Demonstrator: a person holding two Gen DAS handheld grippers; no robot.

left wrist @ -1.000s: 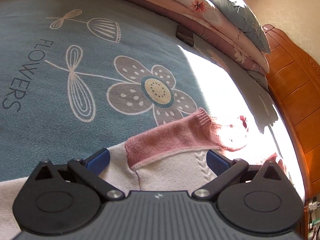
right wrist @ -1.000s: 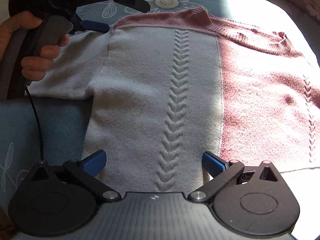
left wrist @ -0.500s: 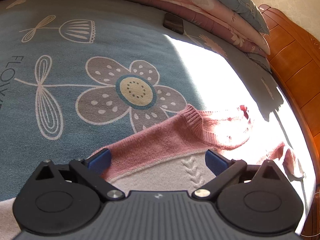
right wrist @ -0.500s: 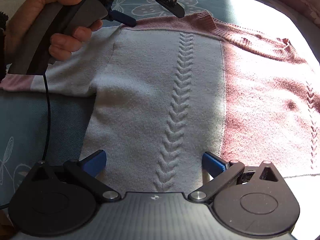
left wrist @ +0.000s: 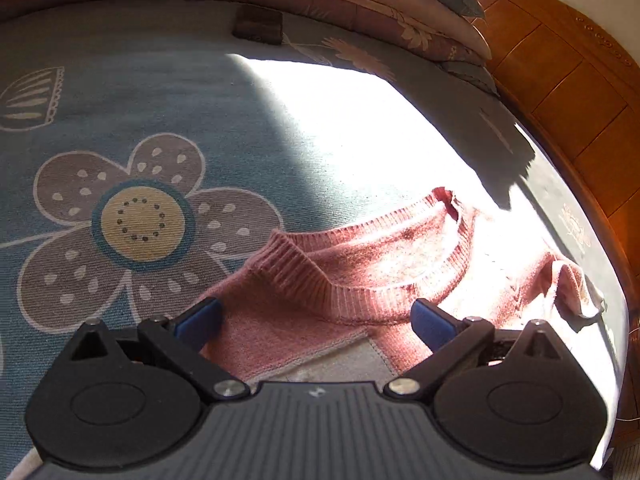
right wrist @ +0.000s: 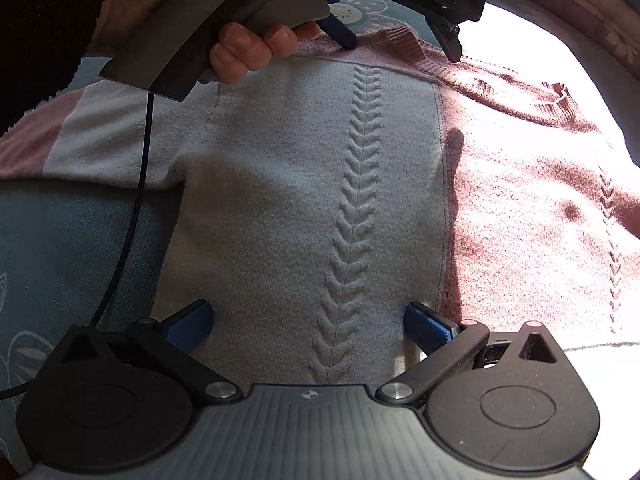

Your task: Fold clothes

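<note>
A pink and grey knit sweater [right wrist: 304, 184] lies flat on the bed, with a cable braid down its grey panel and a ribbed pink collar [left wrist: 360, 280]. My left gripper [left wrist: 316, 320] stands open over the pink shoulder strip just below the collar; in the right wrist view the left gripper [right wrist: 400, 46] shows at the top, held by a hand [right wrist: 256, 48], its blue fingertips on the pink band. My right gripper [right wrist: 308, 326] is open, low over the grey panel near the hem, its fingers either side of the braid.
The blue bedspread [left wrist: 160, 112] carries a large flower print [left wrist: 140, 224]. Stacked pillows [left wrist: 400, 12] and a wooden headboard [left wrist: 568, 80] line the far side. A dark small object [left wrist: 258, 28] lies near the pillows. Bright sunlight washes the sweater's right half. A black cable [right wrist: 132, 216] hangs from the left gripper.
The left gripper has moved right along the shoulder strip toward the collar, still open. The right gripper has stayed over the lower grey panel.
</note>
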